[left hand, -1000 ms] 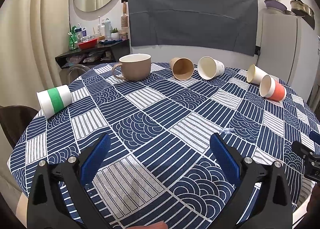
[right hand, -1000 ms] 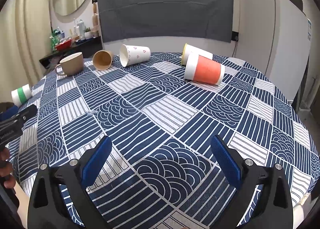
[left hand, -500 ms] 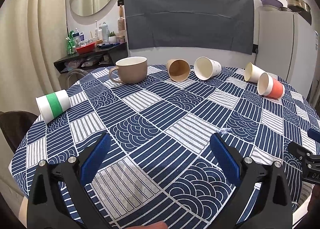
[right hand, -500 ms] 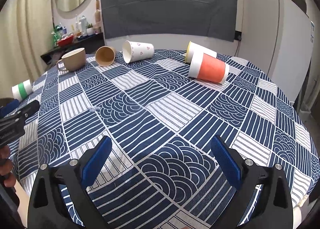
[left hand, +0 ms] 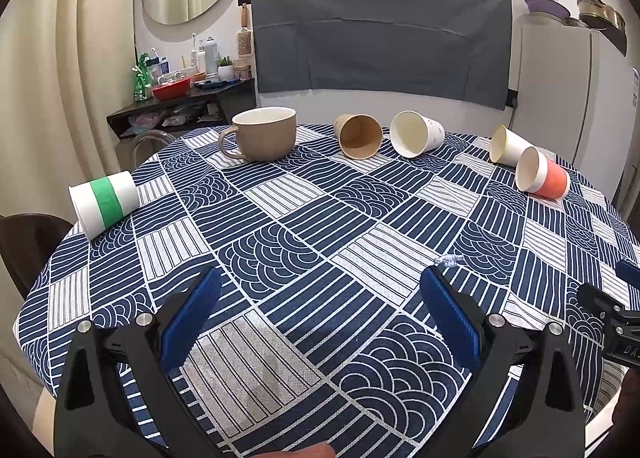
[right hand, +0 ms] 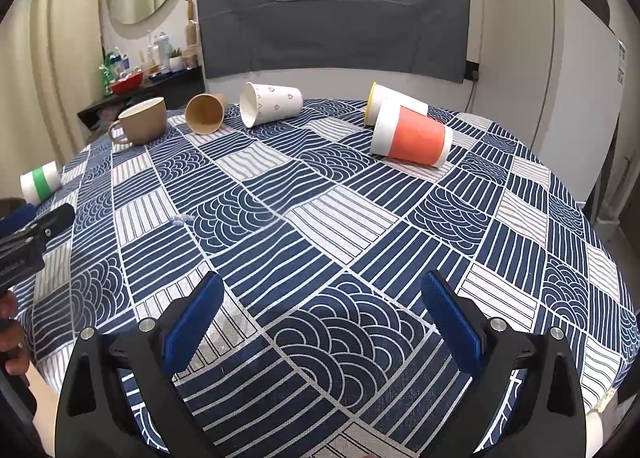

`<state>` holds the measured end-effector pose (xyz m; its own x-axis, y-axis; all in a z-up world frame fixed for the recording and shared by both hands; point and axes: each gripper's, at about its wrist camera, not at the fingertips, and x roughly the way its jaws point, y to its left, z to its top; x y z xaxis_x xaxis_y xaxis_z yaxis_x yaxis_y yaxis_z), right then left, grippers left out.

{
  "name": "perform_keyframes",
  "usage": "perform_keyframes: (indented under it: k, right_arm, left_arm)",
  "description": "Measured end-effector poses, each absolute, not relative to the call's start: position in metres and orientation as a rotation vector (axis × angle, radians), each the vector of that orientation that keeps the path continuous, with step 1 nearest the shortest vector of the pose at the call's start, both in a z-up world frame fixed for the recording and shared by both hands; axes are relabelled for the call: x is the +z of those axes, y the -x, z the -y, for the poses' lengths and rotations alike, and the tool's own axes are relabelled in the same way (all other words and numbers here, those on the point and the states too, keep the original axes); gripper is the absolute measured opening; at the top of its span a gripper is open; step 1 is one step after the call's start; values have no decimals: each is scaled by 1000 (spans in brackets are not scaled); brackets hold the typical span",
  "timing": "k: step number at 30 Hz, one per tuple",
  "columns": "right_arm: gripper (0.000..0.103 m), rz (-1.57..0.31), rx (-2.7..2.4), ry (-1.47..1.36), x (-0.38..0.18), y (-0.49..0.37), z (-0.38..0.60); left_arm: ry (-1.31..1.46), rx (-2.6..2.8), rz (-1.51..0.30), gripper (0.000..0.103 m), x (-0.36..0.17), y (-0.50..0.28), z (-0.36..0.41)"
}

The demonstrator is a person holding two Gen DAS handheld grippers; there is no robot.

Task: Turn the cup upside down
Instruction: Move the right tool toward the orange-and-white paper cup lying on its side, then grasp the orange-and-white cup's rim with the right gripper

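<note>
Mug (left hand: pixel 262 133) far left on table (left hand: pixel 304 250), toppled cups (left hand: pixel 416 134) right, maybe touching pair (right hand: pixel 408 130) rightmost

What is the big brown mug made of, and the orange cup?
The mug looks like ceramic with a matte tan glaze: thick wall, rounded rim, moulded handle. The orange cup looks like paper: thin wall, rolled white rim, flat printed orange band, lying on its side. Neither can be confirmed by sight alone.

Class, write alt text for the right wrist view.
An open right claw hovers above a blue patterned tablecloth, holding nothing. Beyond lie paper cups on their sides, the orange cup nearest, and an upright tan mug far left.
</note>
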<state>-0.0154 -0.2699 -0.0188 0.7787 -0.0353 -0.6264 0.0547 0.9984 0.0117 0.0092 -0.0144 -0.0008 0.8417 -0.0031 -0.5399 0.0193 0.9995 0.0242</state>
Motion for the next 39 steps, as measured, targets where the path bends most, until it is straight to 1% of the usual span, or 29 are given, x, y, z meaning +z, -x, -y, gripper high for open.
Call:
perform_keyframes:
  k: [22, 30, 39]
  right_arm:
    - [95, -678, -67, -23, -15, 8, 275]
    - [95, -687, -144, -27, -1, -18, 284]
    - [95, -734, -224, -32, 13, -76, 297]
  left_arm:
    - [-37, -39, -573, 97, 0, -10, 22]
    - [-41, -40, -583, 97, -3, -19, 23]
    - [-17, -48, -625, 97, -14, -38, 18]
